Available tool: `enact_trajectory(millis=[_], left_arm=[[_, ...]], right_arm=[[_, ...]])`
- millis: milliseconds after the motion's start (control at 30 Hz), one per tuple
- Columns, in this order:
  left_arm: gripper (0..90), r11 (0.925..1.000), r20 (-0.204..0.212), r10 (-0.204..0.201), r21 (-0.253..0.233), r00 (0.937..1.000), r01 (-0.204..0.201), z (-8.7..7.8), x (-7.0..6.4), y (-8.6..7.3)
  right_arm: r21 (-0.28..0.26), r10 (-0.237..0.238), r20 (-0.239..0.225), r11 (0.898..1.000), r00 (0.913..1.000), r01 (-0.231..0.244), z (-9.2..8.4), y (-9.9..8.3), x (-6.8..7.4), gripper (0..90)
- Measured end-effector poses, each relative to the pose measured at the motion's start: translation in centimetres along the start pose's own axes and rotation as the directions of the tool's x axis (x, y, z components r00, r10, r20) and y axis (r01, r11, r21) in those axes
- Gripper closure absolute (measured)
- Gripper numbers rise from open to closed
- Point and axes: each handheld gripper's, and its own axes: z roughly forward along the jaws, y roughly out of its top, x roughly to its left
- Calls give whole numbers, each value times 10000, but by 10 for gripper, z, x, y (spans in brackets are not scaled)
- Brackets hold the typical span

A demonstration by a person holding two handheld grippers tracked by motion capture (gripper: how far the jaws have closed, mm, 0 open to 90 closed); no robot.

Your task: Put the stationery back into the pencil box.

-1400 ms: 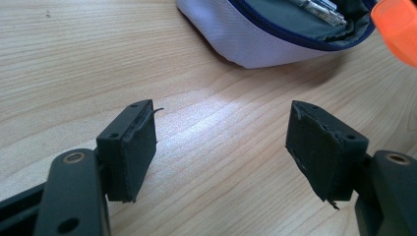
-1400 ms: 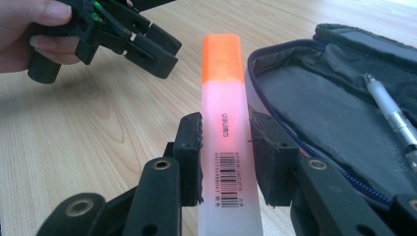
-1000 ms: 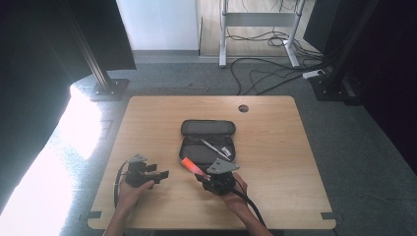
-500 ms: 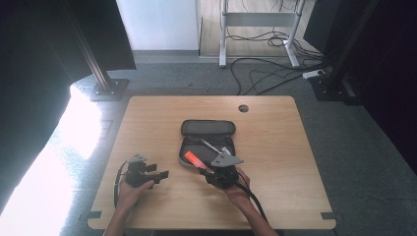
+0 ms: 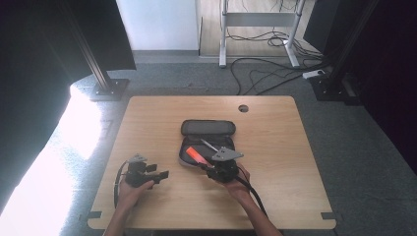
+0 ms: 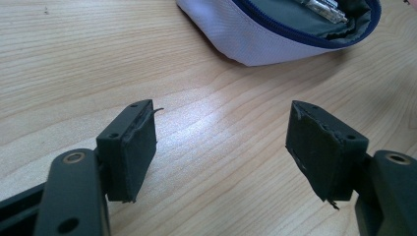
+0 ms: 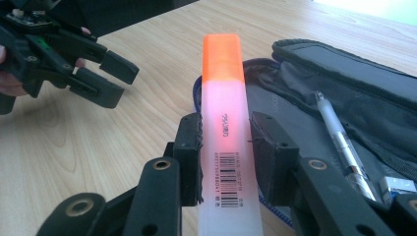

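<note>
The orange highlighter (image 7: pixel 223 123) is clamped between the fingers (image 7: pixel 189 147) of the right gripper (image 7: pixel 225 157), gripped at its pale barrel near the barcode, with the orange cap end left free. In the right gripper view its long axis runs straight out along the jaws toward 12 o'clock, so the pen points the way the gripper points. In the high view the highlighter (image 5: pixel 196 156) is seen over the near left corner of the open pencil case (image 5: pixel 206 129), slanting from the right gripper (image 5: pixel 210 169) toward about 10 o'clock, cap end outward.

The relation on which the coming move is judged to turn is the lie of that axis against the case: the open tray lies at about 1 o'clock from the cap in the right gripper view, and the white pen (image 7: pixel 339 140) already lying inside it runs nearly parallel to the highlighter. Whether the highlighter is being put in or taken out cannot be told; either way the barrel has to be kept along the tray's length.

The left gripper (image 5: pixel 147 173) is held low over the worktop (image 5: pixel 275 123) at about 9 o'clock from the right one, well apart from the case, its fingers (image 6: pixel 130 147) spread wide with nothing but bare wood between them. The right hand (image 5: pixel 238 179) is by far the nearer to the case.
</note>
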Motion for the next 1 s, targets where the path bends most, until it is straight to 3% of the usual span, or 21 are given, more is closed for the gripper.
enact_trajectory(millis=[1000], left_arm=[[278,10000,-27,-27,-45,10000,27,-1,1,0]], right_arm=[[288,35,323,9996,9995,-44,19,14,-26,658]])
